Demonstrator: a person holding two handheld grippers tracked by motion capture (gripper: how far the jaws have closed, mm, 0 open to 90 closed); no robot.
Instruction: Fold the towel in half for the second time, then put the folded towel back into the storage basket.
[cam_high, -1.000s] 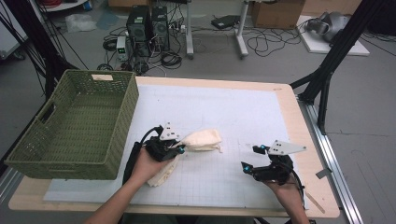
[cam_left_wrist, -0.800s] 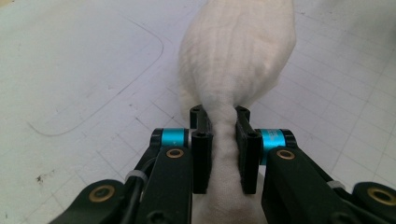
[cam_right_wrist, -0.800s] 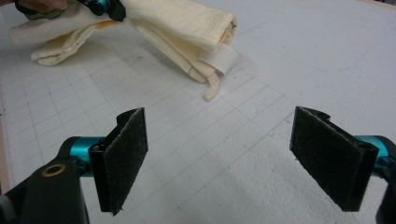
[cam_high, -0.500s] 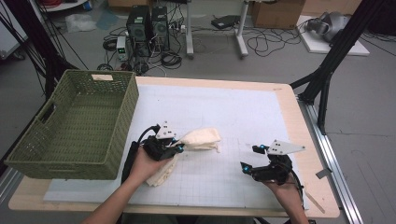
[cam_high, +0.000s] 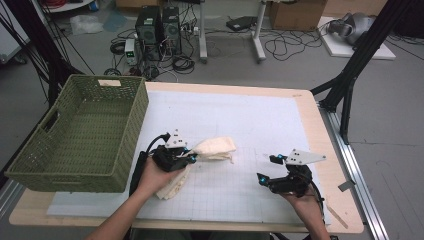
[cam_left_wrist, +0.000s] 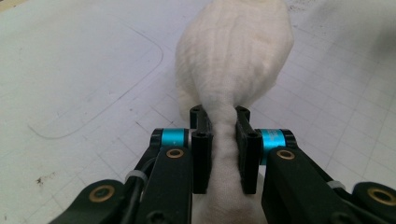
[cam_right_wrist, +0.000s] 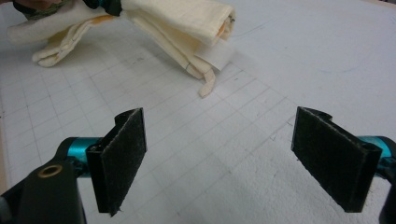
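Still, the left hand-held gripper (cam_high: 192, 158) clamps the cream cloth (cam_high: 215, 148); the right hand-held gripper (cam_high: 266, 169) stays released.

Open mat (cam_high: 260, 120) lies bare between cloth (cam_high: 212, 148) and right gripper (cam_high: 274, 169) — the basket (cam_high: 80, 132) walls off the left side.

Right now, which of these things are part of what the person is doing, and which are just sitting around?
In use:
- cream cloth, pinched in the left tool
- right tool, jaws wide open, nothing between them
- green basket beside the cloth, likely where it goes

Lying about:
- computer towers on the floor
- cardboard box
- floor cables
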